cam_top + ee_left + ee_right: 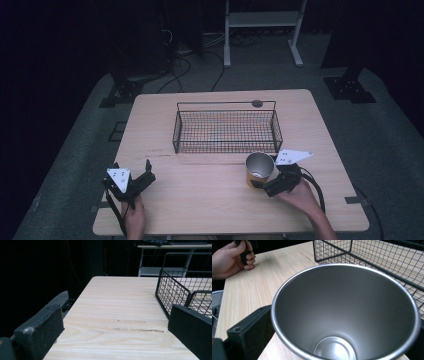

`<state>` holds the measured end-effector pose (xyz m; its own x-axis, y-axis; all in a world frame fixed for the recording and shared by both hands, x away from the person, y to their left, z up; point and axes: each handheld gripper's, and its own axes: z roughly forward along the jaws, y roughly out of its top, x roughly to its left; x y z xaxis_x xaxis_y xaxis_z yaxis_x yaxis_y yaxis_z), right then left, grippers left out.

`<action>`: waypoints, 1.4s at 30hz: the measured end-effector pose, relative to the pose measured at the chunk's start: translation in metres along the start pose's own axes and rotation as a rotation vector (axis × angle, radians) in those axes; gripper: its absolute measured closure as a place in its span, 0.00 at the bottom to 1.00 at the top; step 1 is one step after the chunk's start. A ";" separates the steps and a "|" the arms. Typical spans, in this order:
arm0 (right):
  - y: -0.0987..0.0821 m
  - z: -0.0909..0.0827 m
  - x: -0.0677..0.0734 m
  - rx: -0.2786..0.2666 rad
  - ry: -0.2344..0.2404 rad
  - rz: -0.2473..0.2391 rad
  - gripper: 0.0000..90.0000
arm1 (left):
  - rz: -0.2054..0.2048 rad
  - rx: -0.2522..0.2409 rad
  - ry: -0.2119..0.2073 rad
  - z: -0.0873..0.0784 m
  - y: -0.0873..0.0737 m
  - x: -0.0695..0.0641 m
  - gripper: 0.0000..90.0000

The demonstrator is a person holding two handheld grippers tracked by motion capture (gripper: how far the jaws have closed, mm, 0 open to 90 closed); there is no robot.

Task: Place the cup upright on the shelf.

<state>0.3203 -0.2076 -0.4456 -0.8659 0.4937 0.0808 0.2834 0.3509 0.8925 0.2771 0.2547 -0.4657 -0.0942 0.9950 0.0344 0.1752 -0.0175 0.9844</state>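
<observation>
- the right claw point(261, 184) grips a round steel cup with a yellow-orange outer wall point(259, 170), one jaw on each side of it, near the front right of the pale wooden counter point(200, 200).
- in the right gripper view the cup point(347, 312) sits between the jaws, its bare metal inside and base disc showing, with nothing in it.
- a black wire basket with a raised handle frame point(226, 129) stands mid-counter, just behind the cup and apart from it.
- the left claw point(142, 177) rests at the front left, well apart from the cup, jaws spread wide with nothing between them.
- in the left gripper view bare counter point(120, 315) lies between the jaws, with the basket point(175, 287) ahead at the right.
</observation>
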 end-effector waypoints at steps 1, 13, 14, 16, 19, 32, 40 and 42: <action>0.000 0.000 0.000 -0.002 0.000 -0.002 0.00 | 0.002 0.001 -0.001 0.000 0.000 0.000 0.00; -0.001 0.002 -0.005 -0.012 0.006 0.010 0.07 | 0.001 0.003 -0.001 0.000 0.000 0.000 0.00; -0.001 0.002 -0.005 -0.013 0.004 0.013 0.08 | 0.000 0.001 -0.001 0.000 0.000 0.000 0.00; -0.001 0.002 -0.005 -0.012 0.003 0.013 0.10 | 0.001 0.001 -0.001 0.000 0.000 0.000 0.00; -0.001 0.001 -0.006 -0.013 0.007 0.007 0.14 | 0.002 0.000 -0.001 0.000 0.000 0.000 0.00; 0.008 -0.004 -0.007 -0.016 0.026 0.012 0.14 | -0.003 0.001 0.001 0.000 0.000 0.000 0.00; 0.023 -0.011 -0.012 -0.029 0.038 0.012 0.14 | -0.003 0.003 0.000 0.000 0.000 0.000 0.00; 0.029 -0.012 -0.014 -0.025 0.044 0.009 0.14 | -0.002 0.003 0.000 0.000 0.000 0.000 0.00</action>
<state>0.3361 -0.2142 -0.4160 -0.8805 0.4615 0.1081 0.2816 0.3259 0.9025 0.2771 0.2551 -0.4658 -0.0942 0.9950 0.0322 0.1778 -0.0150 0.9840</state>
